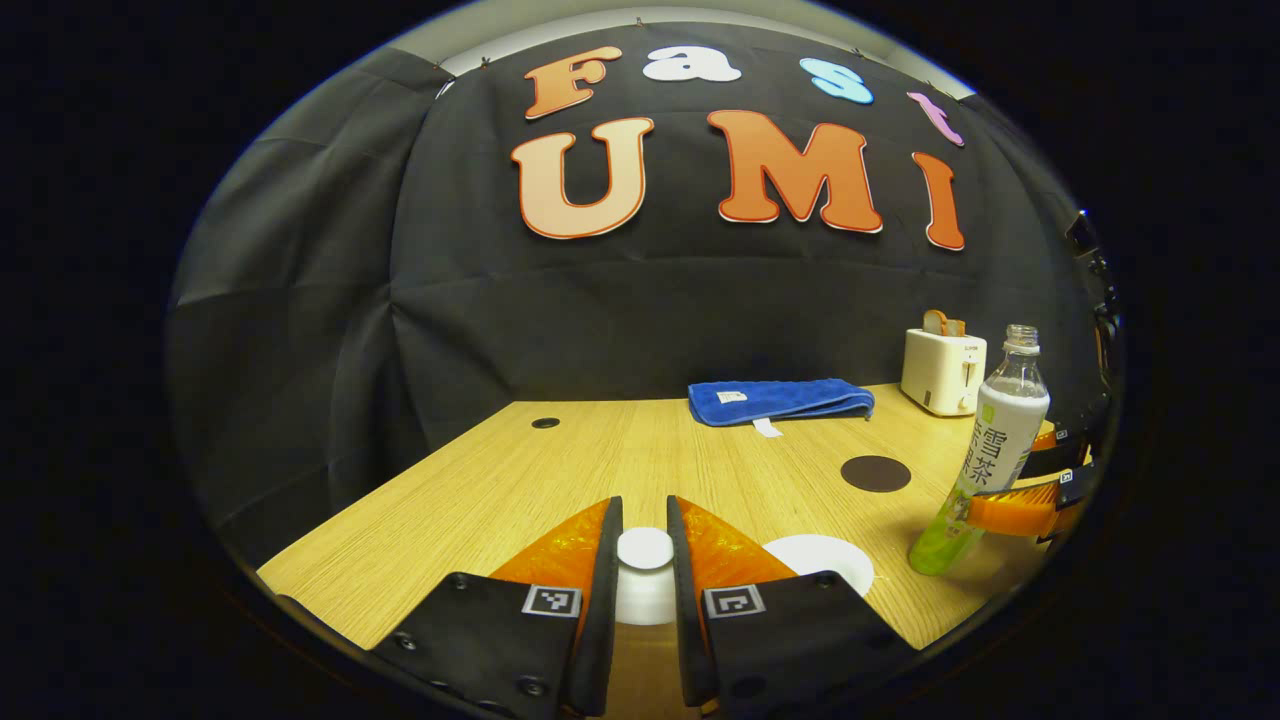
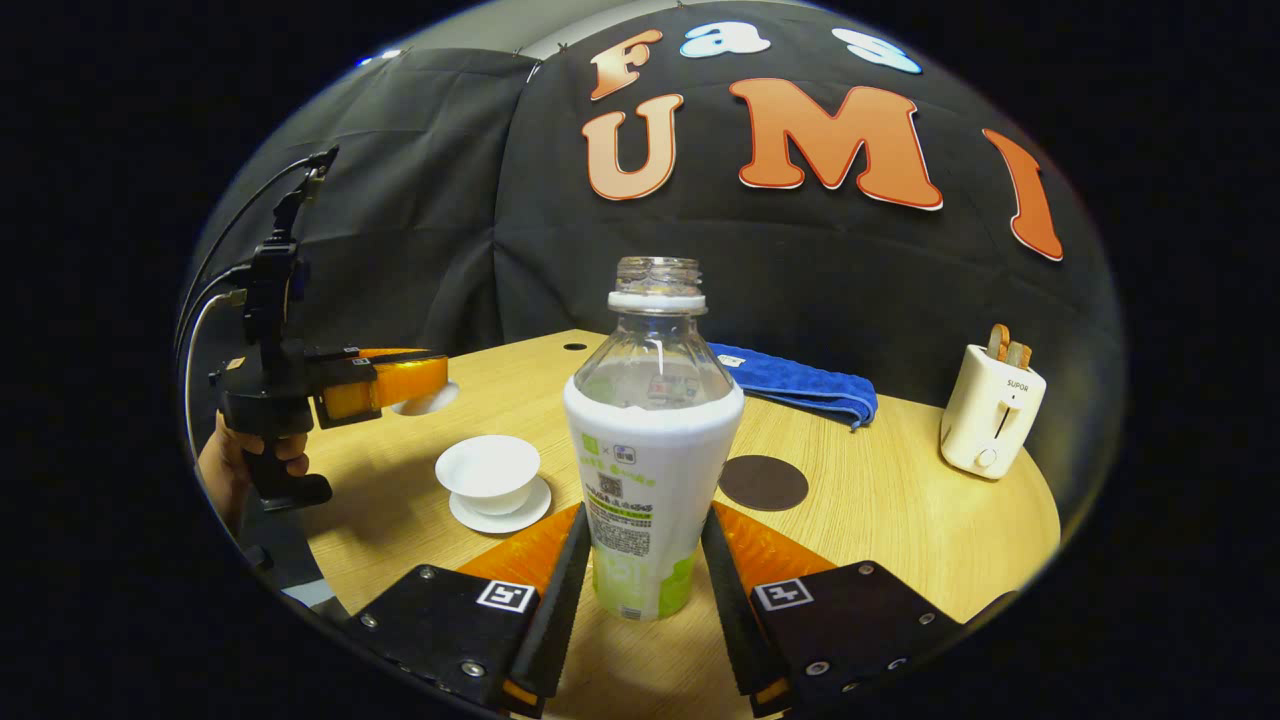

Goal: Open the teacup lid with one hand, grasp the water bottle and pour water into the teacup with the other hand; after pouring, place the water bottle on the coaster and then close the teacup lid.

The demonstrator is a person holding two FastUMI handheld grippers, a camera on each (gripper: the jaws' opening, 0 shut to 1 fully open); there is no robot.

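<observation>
In the left gripper view my left gripper (image 1: 644,520) is shut on the knob of the white teacup lid (image 1: 645,575), held up off the cup. The open white teacup (image 2: 489,468) stands on its saucer (image 2: 500,518) below and right of that lid (image 2: 428,402). My right gripper (image 2: 645,515) is shut on the lower body of an uncapped water bottle (image 2: 650,450), which is roughly upright with a white and green label. The bottle (image 1: 985,455) stands right of the teacup (image 1: 820,560). A dark round coaster (image 2: 763,483) lies behind it.
A folded blue towel (image 2: 800,385) lies at the back of the wooden table (image 2: 900,510). A white toaster (image 2: 990,410) with bread in it stands at the back right. A hand (image 2: 240,460) holds the left gripper (image 2: 420,385) at the table's left edge.
</observation>
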